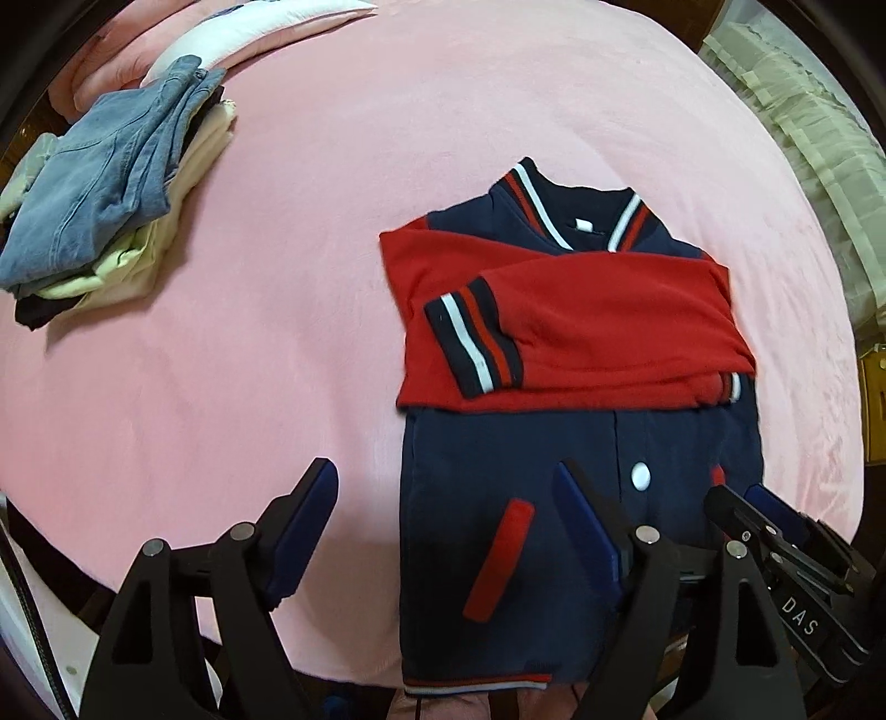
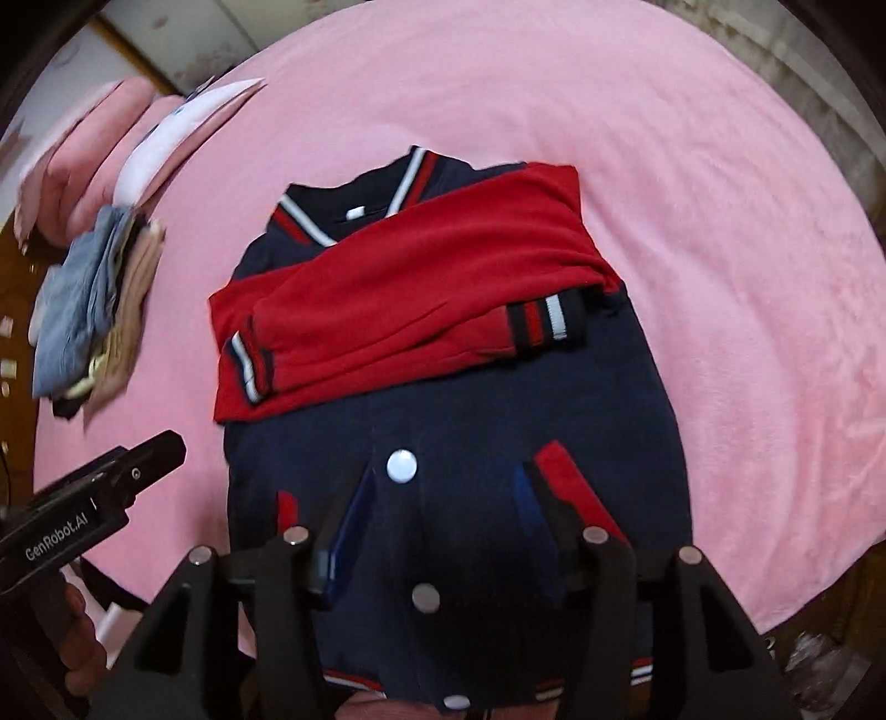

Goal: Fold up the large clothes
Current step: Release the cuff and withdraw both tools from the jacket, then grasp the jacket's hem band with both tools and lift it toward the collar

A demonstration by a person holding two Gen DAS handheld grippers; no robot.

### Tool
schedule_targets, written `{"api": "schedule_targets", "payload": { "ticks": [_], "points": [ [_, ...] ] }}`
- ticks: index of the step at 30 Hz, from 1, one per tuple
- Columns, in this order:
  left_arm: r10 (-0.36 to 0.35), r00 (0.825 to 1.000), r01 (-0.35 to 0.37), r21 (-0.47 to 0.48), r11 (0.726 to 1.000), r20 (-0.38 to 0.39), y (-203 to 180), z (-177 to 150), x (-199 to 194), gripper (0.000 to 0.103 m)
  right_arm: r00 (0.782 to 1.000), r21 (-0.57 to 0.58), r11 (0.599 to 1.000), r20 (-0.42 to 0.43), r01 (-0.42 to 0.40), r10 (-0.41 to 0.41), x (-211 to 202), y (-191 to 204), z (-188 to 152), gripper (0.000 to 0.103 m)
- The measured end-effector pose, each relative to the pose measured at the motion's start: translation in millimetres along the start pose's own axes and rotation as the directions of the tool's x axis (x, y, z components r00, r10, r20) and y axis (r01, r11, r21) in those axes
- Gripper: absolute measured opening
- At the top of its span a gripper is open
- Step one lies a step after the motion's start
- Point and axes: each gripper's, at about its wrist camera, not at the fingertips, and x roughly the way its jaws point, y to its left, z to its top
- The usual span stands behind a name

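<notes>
A navy varsity jacket (image 1: 554,443) with red sleeves lies flat on the pink bed cover (image 1: 277,360). Both red sleeves (image 1: 581,321) are folded across its chest, striped cuffs showing. It also shows in the right wrist view (image 2: 443,421). My left gripper (image 1: 443,498) is open, hovering over the jacket's lower left edge, one finger over the cover, one over the navy body. My right gripper (image 2: 437,498) is open above the jacket's lower front near the white snap button (image 2: 401,465). The right gripper also shows in the left wrist view (image 1: 775,520).
A stack of folded clothes with blue jeans on top (image 1: 105,183) sits at the bed's far left. Pink and white pillows (image 1: 249,22) lie beyond it. A white ruffled cloth (image 1: 803,127) hangs at the far right.
</notes>
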Motion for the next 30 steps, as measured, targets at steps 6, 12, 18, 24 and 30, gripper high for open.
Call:
{"api": "schedule_targets", "payload": {
  "ticks": [6,12,18,24,30],
  "points": [
    [-0.019,0.999,0.020,-0.018,1.000,0.031,1,-27,-23,0.085,1.000,-0.010,1.000,0.006,-0.017,0.017,-22,4,-6,0.076],
    [-0.030,0.997,0.033,-0.044,0.998,0.073,-4,-49,-45,0.085,0.998,-0.058,0.997,0.048,-0.043,0.045,-49,0,-13,0.077],
    [-0.034,0.996,0.041,-0.092,0.995,0.085,-3,-83,-45,0.085,0.995,-0.081,0.994,0.066,-0.072,0.077,-54,-17,-38,0.078],
    [-0.079,0.995,0.086,-0.119,0.989,0.060,17,-123,-13,0.085,0.998,-0.075,0.996,0.035,-0.050,0.053,-40,-45,-74,0.078],
    [-0.228,0.973,0.228,-0.205,0.952,0.026,53,-162,30,0.085,0.993,-0.051,0.993,0.045,-0.108,0.111,-25,-90,-116,0.078]
  ]
}}
